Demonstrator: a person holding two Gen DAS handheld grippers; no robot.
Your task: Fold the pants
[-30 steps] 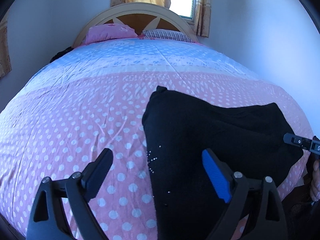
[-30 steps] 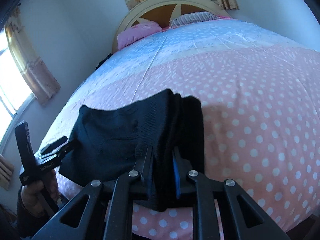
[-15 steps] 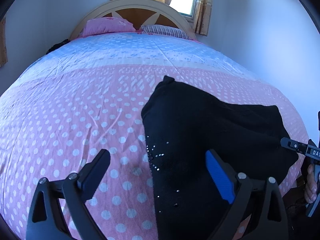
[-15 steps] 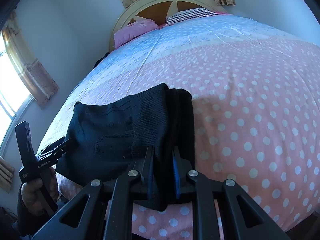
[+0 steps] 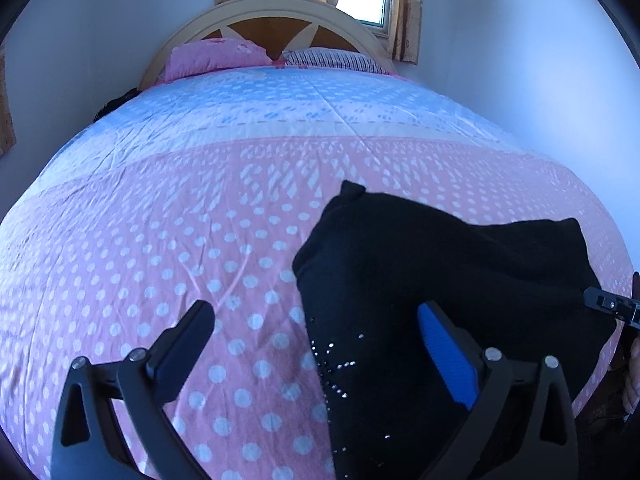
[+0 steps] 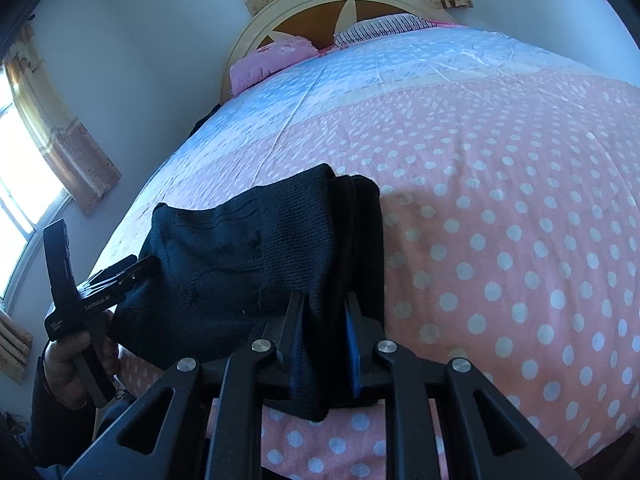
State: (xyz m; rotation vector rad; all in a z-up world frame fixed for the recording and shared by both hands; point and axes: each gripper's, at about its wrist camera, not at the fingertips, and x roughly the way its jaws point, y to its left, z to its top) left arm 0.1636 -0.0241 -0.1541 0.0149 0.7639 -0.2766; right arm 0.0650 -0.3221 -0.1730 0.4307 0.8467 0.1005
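Pants (image 5: 440, 280), black knit and already folded into a thick bundle, lie on the pink polka-dot bedspread (image 5: 160, 260) near the foot edge of the bed. Your right gripper (image 6: 324, 320) is clamped on one end of the bundle, the fabric bunched between its blue-padded fingers (image 6: 352, 344) and hanging below them. Your left gripper (image 5: 316, 328) hovers spread wide above the bundle's other side, gripping nothing; one finger is over the bedspread, the other over the black cloth. Tiny sparkling studs (image 5: 340, 364) dot the fabric there. Two pillows (image 5: 216, 56) rest against the headboard (image 5: 280, 12).
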